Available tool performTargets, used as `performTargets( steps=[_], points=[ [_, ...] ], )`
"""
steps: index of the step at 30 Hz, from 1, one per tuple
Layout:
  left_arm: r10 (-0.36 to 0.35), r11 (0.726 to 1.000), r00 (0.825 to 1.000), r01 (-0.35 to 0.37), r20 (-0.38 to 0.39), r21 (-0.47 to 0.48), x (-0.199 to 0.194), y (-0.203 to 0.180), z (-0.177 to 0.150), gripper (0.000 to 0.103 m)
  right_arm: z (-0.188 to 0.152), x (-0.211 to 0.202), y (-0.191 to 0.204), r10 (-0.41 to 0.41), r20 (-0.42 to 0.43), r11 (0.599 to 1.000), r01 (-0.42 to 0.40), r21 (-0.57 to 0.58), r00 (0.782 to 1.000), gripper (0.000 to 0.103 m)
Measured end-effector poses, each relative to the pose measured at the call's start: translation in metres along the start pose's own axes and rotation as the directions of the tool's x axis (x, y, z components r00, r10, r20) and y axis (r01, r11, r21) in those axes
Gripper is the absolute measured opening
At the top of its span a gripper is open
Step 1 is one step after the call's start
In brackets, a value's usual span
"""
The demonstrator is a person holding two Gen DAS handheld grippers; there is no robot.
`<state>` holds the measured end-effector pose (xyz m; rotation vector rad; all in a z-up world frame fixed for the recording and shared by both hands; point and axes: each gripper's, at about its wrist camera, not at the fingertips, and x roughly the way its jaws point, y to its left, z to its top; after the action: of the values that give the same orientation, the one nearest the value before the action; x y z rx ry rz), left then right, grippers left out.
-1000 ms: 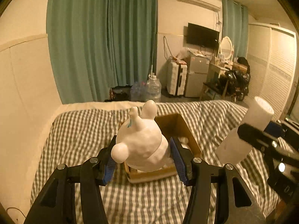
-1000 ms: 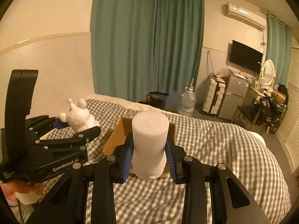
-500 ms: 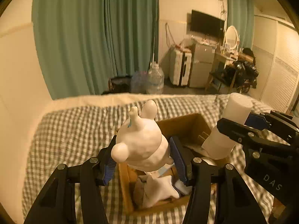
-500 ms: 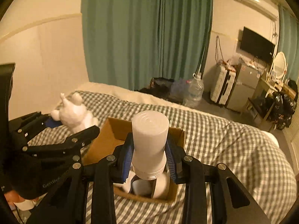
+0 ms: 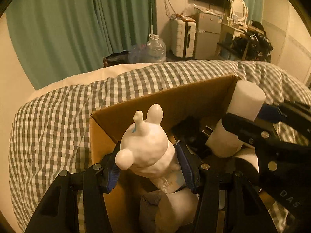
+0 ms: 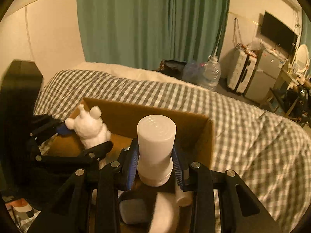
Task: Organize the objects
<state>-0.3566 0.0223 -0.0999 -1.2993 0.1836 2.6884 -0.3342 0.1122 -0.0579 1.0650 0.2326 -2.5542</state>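
The left hand-held gripper [image 5: 147,167] stays clamped on the white animal figure [image 5: 144,145] and the right hand-held gripper [image 6: 155,165] on the white cylindrical bottle [image 6: 155,147]. A second ago both hung above the checked bed [image 5: 52,120]; now they have sunk into the open cardboard box [image 5: 161,104], so I judge both items are about to be let go. Each is angled forward and down, the figure at the box's left side, the bottle at its right, over pale things already lying inside.
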Motion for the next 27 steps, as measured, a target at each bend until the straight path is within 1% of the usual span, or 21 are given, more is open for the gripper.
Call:
performTargets(
  steps=[2, 3, 4, 5, 6, 7, 9, 11, 12, 14, 16, 17, 20, 22, 24, 25, 27],
  points=[
    [0.002, 1.0, 1.0, -0.002, -0.003, -0.016, -0.002, 0.005, -0.001, 0.057, -0.001, -0.002, -0.002, 0.004, 0.005, 1.0, -0.004, 0.015, 1.0, 0.032],
    [0.0, 1.0, 1.0, 0.0, -0.003, -0.021, -0.005, 0.005, -0.002, 0.059, -0.002, -0.005, -0.004, 0.007, 0.009, 1.0, -0.007, 0.027, 1.0, 0.032],
    [0.0, 1.0, 1.0, 0.0, 0.0, -0.023, -0.008, 0.005, -0.003, 0.063, -0.003, -0.008, -0.005, 0.007, 0.01, 0.999, -0.007, 0.037, 1.0, 0.035],
    [0.008, 1.0, 1.0, -0.008, 0.003, -0.021, -0.013, 0.005, -0.005, 0.077, -0.004, -0.013, -0.006, 0.004, 0.015, 0.999, -0.005, 0.051, 1.0, 0.045],
    [0.033, 0.999, 0.999, -0.033, 0.007, -0.014, -0.02, 0.003, -0.007, 0.085, -0.005, -0.02, -0.007, -0.001, 0.022, 0.998, 0.0, 0.063, 1.0, 0.05],
    [0.036, 0.999, 0.999, -0.036, 0.012, -0.004, -0.027, 0.006, -0.009, 0.086, -0.005, -0.026, -0.007, -0.011, 0.027, 0.998, 0.009, 0.068, 1.0, 0.057],
    [0.051, 0.998, 0.998, -0.052, 0.024, 0.027, -0.041, 0.001, -0.01, 0.091, -0.006, -0.043, -0.002, -0.066, 0.042, 0.997, 0.064, 0.051, 0.997, 0.058],
    [0.084, 0.996, 0.996, -0.085, 0.039, 0.038, -0.057, -0.001, -0.01, 0.092, -0.003, -0.058, 0.001, -0.104, 0.055, 0.994, 0.102, 0.028, 0.993, 0.064],
    [0.088, 0.995, 0.995, -0.09, 0.051, 0.037, -0.068, -0.001, -0.008, 0.092, -0.003, -0.069, 0.003, -0.114, 0.065, 0.993, 0.112, 0.024, 0.991, 0.065],
    [0.078, 0.996, 0.995, -0.081, 0.069, 0.034, -0.089, -0.001, -0.004, 0.093, 0.001, -0.09, 0.005, -0.122, 0.081, 0.992, 0.12, 0.025, 0.989, 0.069],
    [0.081, 0.996, 0.992, -0.084, 0.1, 0.02, -0.113, 0.001, 0.0, 0.093, 0.005, -0.109, 0.006, -0.134, 0.097, 0.991, 0.132, 0.026, 0.986, 0.069],
    [0.085, 0.996, 0.989, -0.087, 0.117, 0.01, -0.126, 0.003, 0.001, 0.096, 0.007, -0.12, 0.007, -0.145, 0.108, 0.989, 0.143, 0.024, 0.983, 0.072],
    [0.089, 0.996, 0.98, -0.088, 0.176, -0.014, -0.169, 0.007, 0.003, 0.097, 0.011, -0.151, 0.012, -0.176, 0.146, 0.984, 0.175, 0.025, 0.973, 0.078],
    [0.091, 0.996, 0.977, -0.09, 0.194, -0.014, -0.193, 0.006, 0.003, 0.097, 0.013, -0.175, 0.023, -0.191, 0.162, 0.982, 0.19, 0.023, 0.968, 0.078],
    [0.106, 0.994, 0.967, -0.106, 0.232, -0.012, -0.22, 0.003, 0.008, 0.097, 0.018, -0.2, 0.029, -0.21, 0.187, 0.977, 0.21, 0.018, 0.96, 0.078],
    [0.113, 0.993, 0.959, -0.114, 0.26, -0.012, -0.236, 0.003, 0.01, 0.098, 0.02, -0.212, 0.032, -0.217, 0.205, 0.976, 0.217, 0.023, 0.954, 0.079],
    [0.125, 0.992, 0.947, -0.122, 0.295, -0.028, -0.259, 0.002, 0.01, 0.1, 0.025, -0.238, 0.037, -0.225, 0.233, 0.974, 0.222, 0.038, 0.946, 0.083]
  ],
)
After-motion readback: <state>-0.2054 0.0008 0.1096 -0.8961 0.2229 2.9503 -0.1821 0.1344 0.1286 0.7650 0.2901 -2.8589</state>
